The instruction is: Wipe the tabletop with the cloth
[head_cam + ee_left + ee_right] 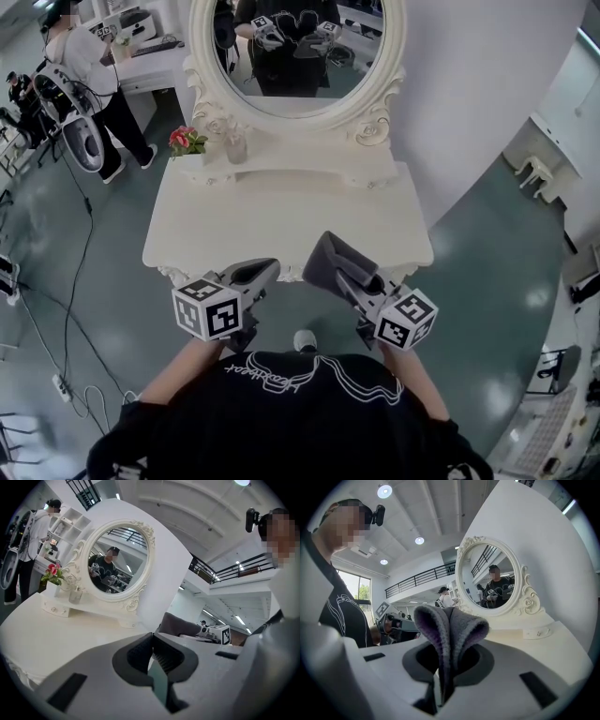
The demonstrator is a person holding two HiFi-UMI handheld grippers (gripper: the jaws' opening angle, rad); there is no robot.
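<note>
Looking steeply down from head height, a white, ornate counter stands on a glossy grey-green floor against a curved white wall. The counter's top is pale and bare except at the back. There an oval mirror in a carved white frame stands, with red flowers and a small glass jar beside it at the left. 2 handheld tools sit at the near edge. The right tool is clenched on a folded grey cloth, which sticks up past its jaws over the counter's front edge. The left tool has its jaws pressed together with nothing between them. Cables trail across the floor at left, where a person stands in the background.
</note>
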